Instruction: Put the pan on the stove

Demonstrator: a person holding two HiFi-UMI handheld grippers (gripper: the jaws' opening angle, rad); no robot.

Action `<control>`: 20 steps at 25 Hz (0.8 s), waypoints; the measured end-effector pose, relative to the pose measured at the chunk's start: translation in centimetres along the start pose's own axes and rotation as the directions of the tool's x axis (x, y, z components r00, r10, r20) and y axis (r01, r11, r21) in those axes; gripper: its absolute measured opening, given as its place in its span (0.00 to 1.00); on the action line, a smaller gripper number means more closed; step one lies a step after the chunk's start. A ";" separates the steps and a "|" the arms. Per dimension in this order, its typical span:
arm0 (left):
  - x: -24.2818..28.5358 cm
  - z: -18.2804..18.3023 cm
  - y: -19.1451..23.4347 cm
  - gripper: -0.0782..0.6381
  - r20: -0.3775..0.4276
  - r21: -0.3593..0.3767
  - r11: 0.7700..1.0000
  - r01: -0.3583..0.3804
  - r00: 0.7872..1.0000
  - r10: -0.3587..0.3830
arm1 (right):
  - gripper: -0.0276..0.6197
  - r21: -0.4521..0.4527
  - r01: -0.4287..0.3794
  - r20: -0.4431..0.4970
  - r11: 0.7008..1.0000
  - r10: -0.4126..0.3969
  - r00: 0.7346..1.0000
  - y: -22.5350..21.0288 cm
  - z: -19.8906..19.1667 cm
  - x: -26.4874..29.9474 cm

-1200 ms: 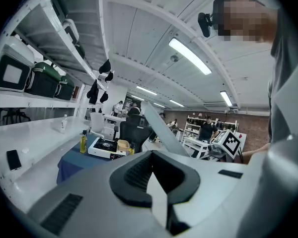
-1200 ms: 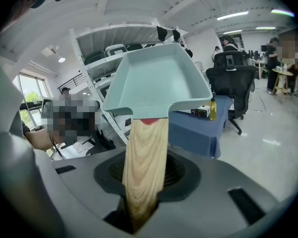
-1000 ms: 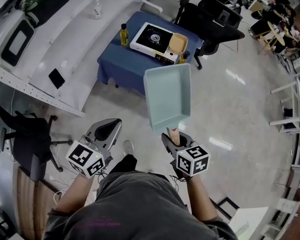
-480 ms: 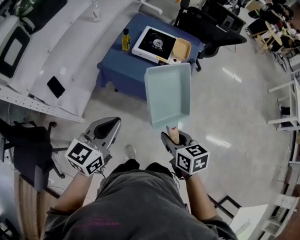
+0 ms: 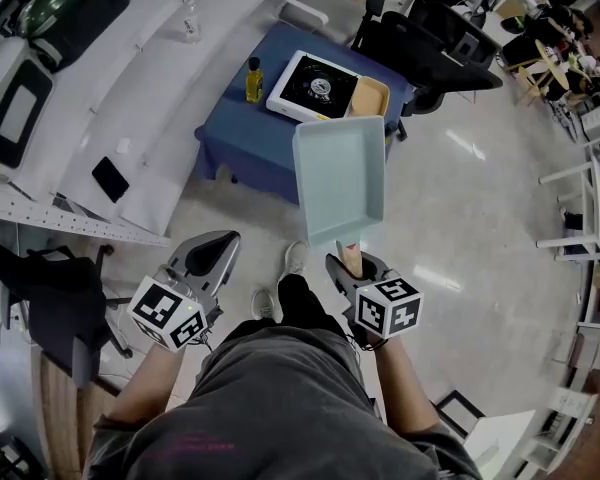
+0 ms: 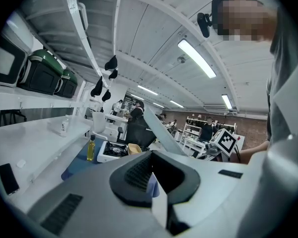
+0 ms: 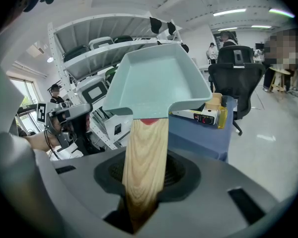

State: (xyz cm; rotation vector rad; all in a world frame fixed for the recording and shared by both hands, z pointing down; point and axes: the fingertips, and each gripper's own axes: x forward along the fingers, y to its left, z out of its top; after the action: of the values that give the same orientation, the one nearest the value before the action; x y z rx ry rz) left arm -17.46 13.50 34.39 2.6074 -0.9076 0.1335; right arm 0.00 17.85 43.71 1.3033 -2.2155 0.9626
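Observation:
A square pale-teal pan (image 5: 340,178) with a wooden handle (image 5: 348,257) is carried in the air, my right gripper (image 5: 351,267) shut on the handle. In the right gripper view the pan (image 7: 156,81) fills the middle and the handle (image 7: 145,152) runs down between the jaws. The white stove (image 5: 315,82) with a black burner sits on a blue-covered table (image 5: 242,128) beyond the pan's far edge. My left gripper (image 5: 209,259) hangs at the left, jaws together, holding nothing. The left gripper view shows the stove (image 6: 113,150) ahead and low.
A yellow oil bottle (image 5: 252,78) stands left of the stove and a tan dish (image 5: 368,96) lies at its right. Black office chairs (image 5: 430,53) stand behind the table. White shelving (image 5: 130,88) runs along the left. Shiny floor lies between me and the table.
The person has stepped toward the table, a foot now forward. The pan has moved with the right gripper so that its far edge now overlaps the table beside the stove.

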 end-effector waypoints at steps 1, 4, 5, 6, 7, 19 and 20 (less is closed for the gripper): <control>0.3 0.2 0.4 0.11 0.001 0.001 1.000 -0.004 1.000 0.004 | 0.22 0.000 -0.002 -0.001 1.000 0.002 1.000 -0.3 0.4 0.4; 1.4 0.8 1.8 0.11 0.001 0.002 1.000 -0.020 1.000 0.020 | 0.22 -0.001 -0.014 -0.002 1.000 0.014 1.000 -1.2 1.9 1.8; 1.9 0.9 2.3 0.11 0.000 0.002 1.000 -0.025 1.000 0.025 | 0.22 -0.002 -0.018 -0.003 1.000 0.018 1.000 -1.6 2.4 2.3; 2.4 1.0 2.8 0.11 -0.002 0.001 1.000 -0.029 1.000 0.029 | 0.22 -0.004 -0.022 -0.004 1.000 0.022 1.000 -2.0 2.9 2.8; 3.0 1.2 3.4 0.11 -0.002 0.000 0.999 -0.033 0.999 0.033 | 0.22 -0.008 -0.027 -0.005 1.000 0.027 1.000 -2.4 3.4 3.4; 13.7 3.7 9.0 0.11 -0.042 -0.011 0.998 -0.066 0.997 0.066 | 0.22 -0.048 -0.059 -0.059 0.997 0.056 0.997 -10.5 10.7 9.5; 14.7 4.0 9.3 0.11 -0.046 -0.012 0.997 -0.070 0.997 0.069 | 0.22 -0.048 -0.063 -0.065 0.997 0.060 0.996 -11.3 11.3 9.9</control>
State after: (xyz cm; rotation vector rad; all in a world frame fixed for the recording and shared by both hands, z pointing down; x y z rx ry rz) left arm -11.76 -3.25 36.74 2.5504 -0.9805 0.2033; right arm 5.11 -0.06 46.37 1.1720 -2.2281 0.9508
